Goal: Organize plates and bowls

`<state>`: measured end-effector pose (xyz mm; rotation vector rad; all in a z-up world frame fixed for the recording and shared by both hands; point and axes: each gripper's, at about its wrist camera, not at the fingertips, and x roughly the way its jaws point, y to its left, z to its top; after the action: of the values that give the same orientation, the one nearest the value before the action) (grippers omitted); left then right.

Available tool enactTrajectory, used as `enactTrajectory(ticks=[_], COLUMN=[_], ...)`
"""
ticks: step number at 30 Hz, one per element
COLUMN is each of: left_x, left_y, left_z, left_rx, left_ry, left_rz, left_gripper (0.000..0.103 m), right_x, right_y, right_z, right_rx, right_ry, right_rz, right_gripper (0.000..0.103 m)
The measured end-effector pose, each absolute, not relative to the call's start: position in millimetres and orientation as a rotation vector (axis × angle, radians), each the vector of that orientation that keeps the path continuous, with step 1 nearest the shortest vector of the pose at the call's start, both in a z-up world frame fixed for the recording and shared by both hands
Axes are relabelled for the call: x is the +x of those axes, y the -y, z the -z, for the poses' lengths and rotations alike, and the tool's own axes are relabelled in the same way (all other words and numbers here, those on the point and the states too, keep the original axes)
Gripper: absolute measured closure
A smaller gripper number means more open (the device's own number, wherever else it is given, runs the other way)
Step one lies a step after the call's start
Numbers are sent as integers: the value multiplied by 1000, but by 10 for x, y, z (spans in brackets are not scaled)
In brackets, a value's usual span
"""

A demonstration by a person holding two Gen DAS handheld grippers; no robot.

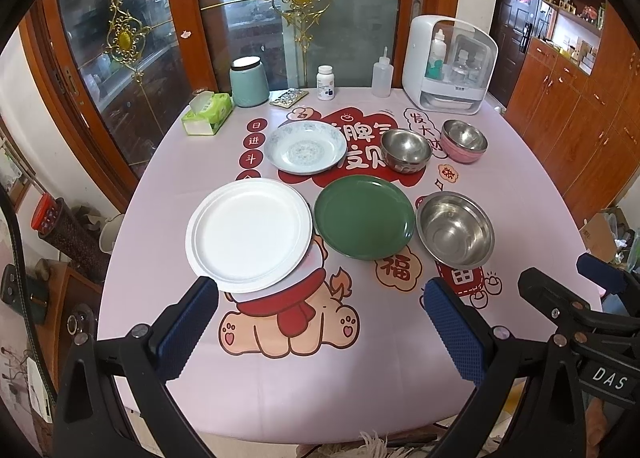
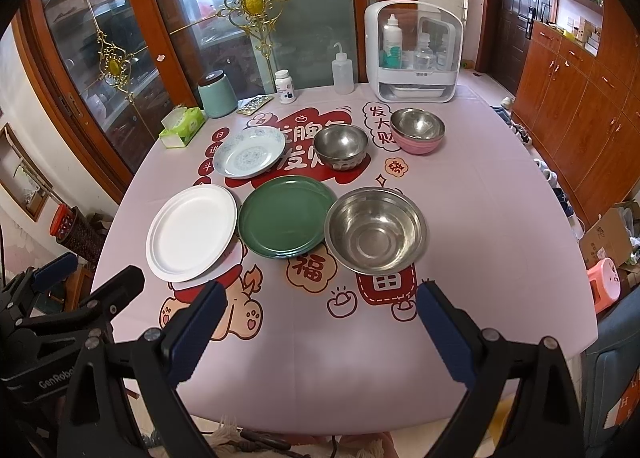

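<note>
On the pink table (image 1: 280, 390) lie a white plate (image 1: 248, 235) (image 2: 192, 233), a green plate (image 1: 363, 217) (image 2: 285, 216) and a blue-patterned plate (image 1: 306, 147) (image 2: 249, 157). A large steel bowl (image 1: 455, 233) (image 2: 375, 229) sits right of the green plate. Behind are a small steel bowl (image 1: 405, 149) (image 2: 341, 146) and a steel bowl nested in a pink bowl (image 1: 464, 140) (image 2: 417, 130). My left gripper (image 1: 318, 298) is open and empty, above the near table. My right gripper (image 2: 322, 300) is open and empty; it also shows in the left wrist view (image 1: 568, 274).
At the back stand a tissue box (image 1: 208, 113), a teal canister (image 1: 249, 81), a pill blister pack (image 1: 289, 97), a pill bottle (image 1: 325, 82), a squeeze bottle (image 1: 382, 76) and a white storage cabinet (image 1: 448, 64). Wooden cupboards (image 2: 580, 106) line the right.
</note>
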<state>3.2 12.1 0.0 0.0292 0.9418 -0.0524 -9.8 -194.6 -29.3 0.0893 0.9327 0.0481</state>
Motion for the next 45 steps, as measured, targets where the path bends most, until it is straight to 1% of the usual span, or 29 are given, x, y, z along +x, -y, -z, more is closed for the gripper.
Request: enactTrajectory(ticks=[11,18,23,29,30,32,37,45], left_x=[96,197,277,461,508,591,931,1664], left_y=[-557,-1204,-1772,-2261,-2334,-2408,-2572,-2703], left_z=[-48,-61,41,317,380,481,827,1477], left_rx=[-17,-61,-91,-41,-28,-3,12,-59], left_ry=[-901,-875,-864,-887,-887,-890,-962,-1093], left_rz=[9,-53,-127,-199,-204,-194,-129,-38], left_gripper=[1,1,1,1,1,1,1,1], right_x=[-16,88,188,434,505,612,931,1409], right_y=[1698,1345,1062,757,704,628,483,368], right_z=[320,370,477,723,803,933,1291,1797], right_rx=[88,76,81,90,94,100,141,280], right_ry=[-916,-911,-928,-983,-1005,-1033,-1107,-1222], right_rz=[-53,-72,-97,-156,-168,-191,-238,-306], right_gripper=[7,7,7,7,8,15,18,21])
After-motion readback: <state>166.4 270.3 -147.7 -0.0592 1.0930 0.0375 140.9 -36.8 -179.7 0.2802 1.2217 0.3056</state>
